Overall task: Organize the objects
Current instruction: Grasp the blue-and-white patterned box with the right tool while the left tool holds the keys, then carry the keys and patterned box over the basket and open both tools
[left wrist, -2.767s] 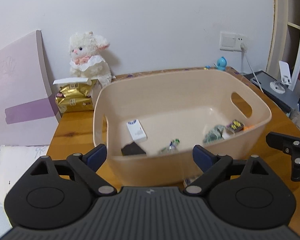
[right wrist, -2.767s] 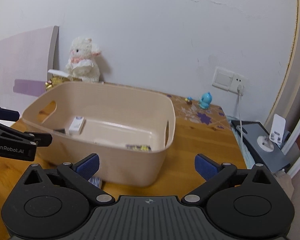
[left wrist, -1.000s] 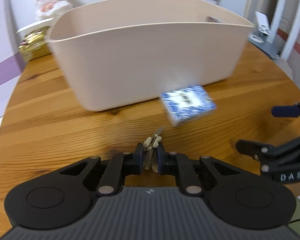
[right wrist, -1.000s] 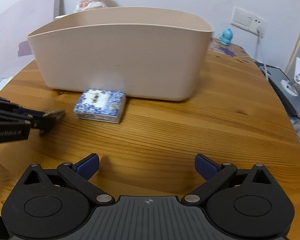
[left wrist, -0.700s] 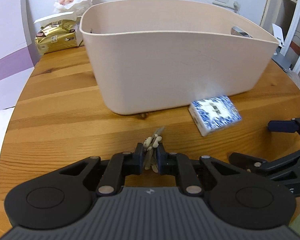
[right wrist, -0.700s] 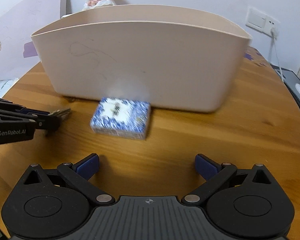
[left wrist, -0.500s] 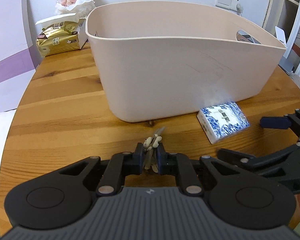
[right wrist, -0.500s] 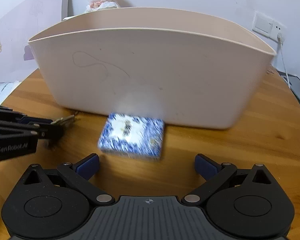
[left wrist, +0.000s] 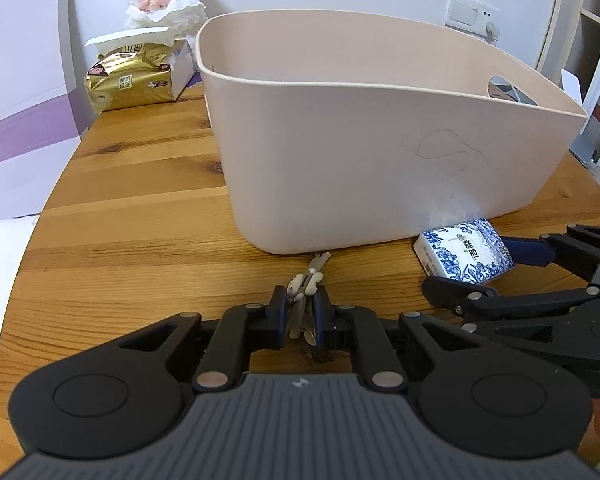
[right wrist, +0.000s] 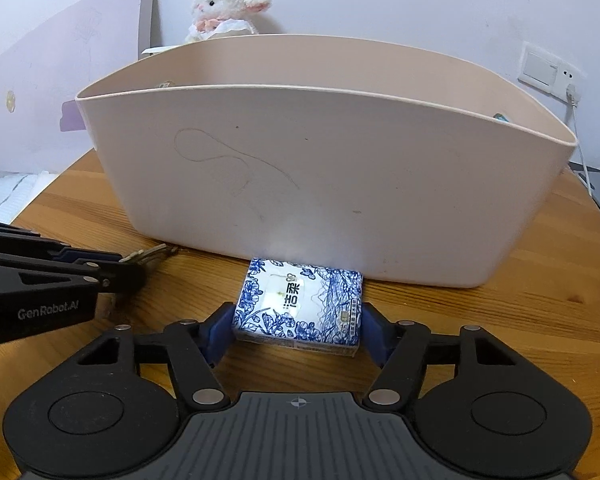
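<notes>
Our left gripper (left wrist: pixel 303 312) pinches keys (left wrist: pixel 305 292), ready for the bin (left wrist: pixel 380 152) at twelve o'clock; our right gripper (right wrist: pixel 296 330) brackets the tissue pack (right wrist: pixel 300 306), jaws seemingly touching its sides.

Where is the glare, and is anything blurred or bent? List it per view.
Left wrist: white glare on the bin wall above the pack; table edge bows; the metal piece in the left gripper is sharp. Right wrist: same glare on the bin, shine on the pack's top; rim bows; nothing blurred.
</notes>
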Action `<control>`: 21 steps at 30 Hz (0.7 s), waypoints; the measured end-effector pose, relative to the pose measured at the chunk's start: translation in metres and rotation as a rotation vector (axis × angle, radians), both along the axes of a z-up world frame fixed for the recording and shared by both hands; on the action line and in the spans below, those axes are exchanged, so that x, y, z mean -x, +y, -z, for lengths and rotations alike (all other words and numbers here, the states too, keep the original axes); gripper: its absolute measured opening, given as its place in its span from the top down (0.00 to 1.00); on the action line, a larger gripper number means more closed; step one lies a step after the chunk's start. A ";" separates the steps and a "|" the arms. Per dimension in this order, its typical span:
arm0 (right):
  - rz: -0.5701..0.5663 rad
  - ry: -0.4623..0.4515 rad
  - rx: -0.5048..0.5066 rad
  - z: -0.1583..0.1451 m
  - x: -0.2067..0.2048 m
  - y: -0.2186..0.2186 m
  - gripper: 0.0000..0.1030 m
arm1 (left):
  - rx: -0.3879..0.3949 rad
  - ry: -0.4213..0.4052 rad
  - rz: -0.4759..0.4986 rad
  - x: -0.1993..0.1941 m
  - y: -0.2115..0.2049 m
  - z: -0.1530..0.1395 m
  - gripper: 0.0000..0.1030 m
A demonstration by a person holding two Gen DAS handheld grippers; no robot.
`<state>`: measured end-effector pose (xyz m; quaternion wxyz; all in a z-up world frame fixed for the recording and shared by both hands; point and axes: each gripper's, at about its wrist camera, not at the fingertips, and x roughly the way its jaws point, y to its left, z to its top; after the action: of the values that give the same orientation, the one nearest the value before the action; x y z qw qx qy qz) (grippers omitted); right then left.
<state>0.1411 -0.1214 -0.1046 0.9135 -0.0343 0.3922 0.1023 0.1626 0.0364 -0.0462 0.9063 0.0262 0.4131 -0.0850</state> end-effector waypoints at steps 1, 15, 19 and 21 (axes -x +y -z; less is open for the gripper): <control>0.003 0.005 -0.008 -0.003 0.001 -0.002 0.40 | 0.001 0.001 -0.004 0.001 0.001 0.000 0.86; 0.022 -0.068 -0.055 -0.042 0.044 -0.034 0.40 | 0.008 -0.050 -0.024 0.038 0.001 -0.027 0.86; 0.030 -0.125 -0.057 -0.065 0.060 -0.043 0.40 | 0.008 -0.095 -0.021 0.052 -0.002 -0.045 0.86; 0.037 -0.159 -0.057 -0.076 0.064 -0.046 0.40 | 0.010 -0.120 -0.019 0.056 -0.003 -0.055 0.86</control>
<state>0.0767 -0.1673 -0.0282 0.9441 -0.0090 0.3160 0.0934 0.1062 0.0334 0.0085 0.9304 0.0227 0.3578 -0.0766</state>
